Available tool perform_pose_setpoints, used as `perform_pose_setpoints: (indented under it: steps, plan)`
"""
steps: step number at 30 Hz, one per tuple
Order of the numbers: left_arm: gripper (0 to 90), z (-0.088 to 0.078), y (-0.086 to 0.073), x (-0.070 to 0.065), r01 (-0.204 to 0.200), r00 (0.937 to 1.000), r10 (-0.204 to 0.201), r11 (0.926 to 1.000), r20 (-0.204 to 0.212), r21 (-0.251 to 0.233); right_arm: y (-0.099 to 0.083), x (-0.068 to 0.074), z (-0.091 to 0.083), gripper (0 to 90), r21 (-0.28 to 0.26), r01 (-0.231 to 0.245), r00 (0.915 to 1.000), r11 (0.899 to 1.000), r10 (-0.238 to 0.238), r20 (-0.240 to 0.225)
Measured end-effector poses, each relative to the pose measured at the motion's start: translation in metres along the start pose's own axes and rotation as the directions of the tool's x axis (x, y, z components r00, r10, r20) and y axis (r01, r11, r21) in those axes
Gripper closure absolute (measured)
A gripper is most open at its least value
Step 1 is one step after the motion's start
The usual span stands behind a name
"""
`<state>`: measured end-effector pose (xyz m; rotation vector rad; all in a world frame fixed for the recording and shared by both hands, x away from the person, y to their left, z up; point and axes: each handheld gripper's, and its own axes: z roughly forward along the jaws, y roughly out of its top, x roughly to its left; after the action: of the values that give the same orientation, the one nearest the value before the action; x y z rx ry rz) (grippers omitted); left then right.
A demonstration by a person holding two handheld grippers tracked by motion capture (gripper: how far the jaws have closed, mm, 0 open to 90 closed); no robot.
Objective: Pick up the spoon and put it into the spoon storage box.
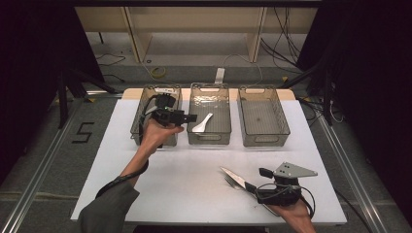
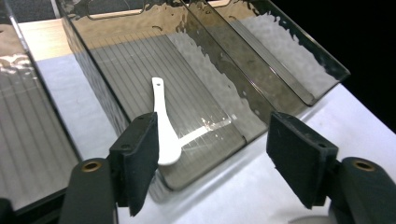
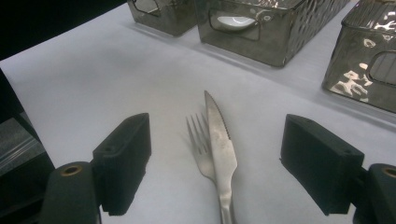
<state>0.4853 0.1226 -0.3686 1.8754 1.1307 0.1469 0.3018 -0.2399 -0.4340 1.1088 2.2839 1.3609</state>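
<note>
A white spoon (image 1: 202,123) lies in the middle of three smoky clear bins (image 1: 209,141) at the back of the table. My left gripper (image 1: 191,117) hovers open at that bin's left wall, over the left bin (image 1: 137,115). In the left gripper view the spoon (image 2: 163,127) lies on the bin floor just beyond the open left gripper (image 2: 210,161), nothing between the pads. A steel knife (image 1: 232,176) and fork (image 1: 230,182) lie side by side at the front right. My right gripper (image 1: 257,180) stands open just behind them. In the right gripper view the knife (image 3: 220,140) and fork (image 3: 198,140) lie between the jaws, untouched.
The right bin (image 1: 265,139) holds nothing. A white sheet (image 1: 194,174) covers the table, with bare room in its middle and front left. Metal rails run along both sides; a wooden shelf and cables lie beyond the far edge.
</note>
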Motion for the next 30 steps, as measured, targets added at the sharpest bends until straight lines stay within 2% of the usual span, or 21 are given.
perform_pose_setpoints:
  steps: [3,8,14,16,22,26,30]
  plan:
    - [31.3,-0.007,-0.010,0.000,-0.026,0.9997,0.026,0.9996,-0.001,-0.006,0.003,-0.001,0.001,25.4,0.022,-0.007,1.0000,1.000,0.007,-0.005]
    - [29.4,-0.017,-0.026,0.007,-0.012,0.9998,0.013,0.9996,0.016,-0.024,0.007,0.000,0.006,25.4,0.094,0.001,1.0000,0.996,-0.001,-0.001]
    - [24.4,-0.025,-0.045,0.009,-0.039,0.9987,0.040,0.9988,0.033,-0.030,0.014,0.001,0.014,26.4,0.192,0.018,0.9998,0.981,-0.015,-0.014]
    - [23.4,-0.027,-0.051,0.010,-0.034,0.9985,0.036,0.9987,0.041,-0.037,0.016,0.001,0.016,26.4,0.206,0.016,0.9998,0.978,-0.013,-0.016]
    - [22.4,-0.034,-0.065,0.006,-0.060,0.9967,0.063,0.9961,0.051,-0.064,0.020,0.000,0.021,26.7,0.277,0.034,0.9994,0.960,-0.032,-0.012]
    - [22.4,-0.037,-0.072,0.000,-0.104,0.9926,0.108,0.9921,0.056,-0.071,0.021,-0.002,0.023,26.7,0.314,0.036,0.9993,0.949,-0.035,-0.009]
    - [22.3,-0.042,-0.079,-0.003,-0.116,0.9897,0.124,0.9885,0.072,-0.097,0.024,-0.003,0.024,26.7,0.360,0.040,0.9992,0.932,-0.040,-0.009]
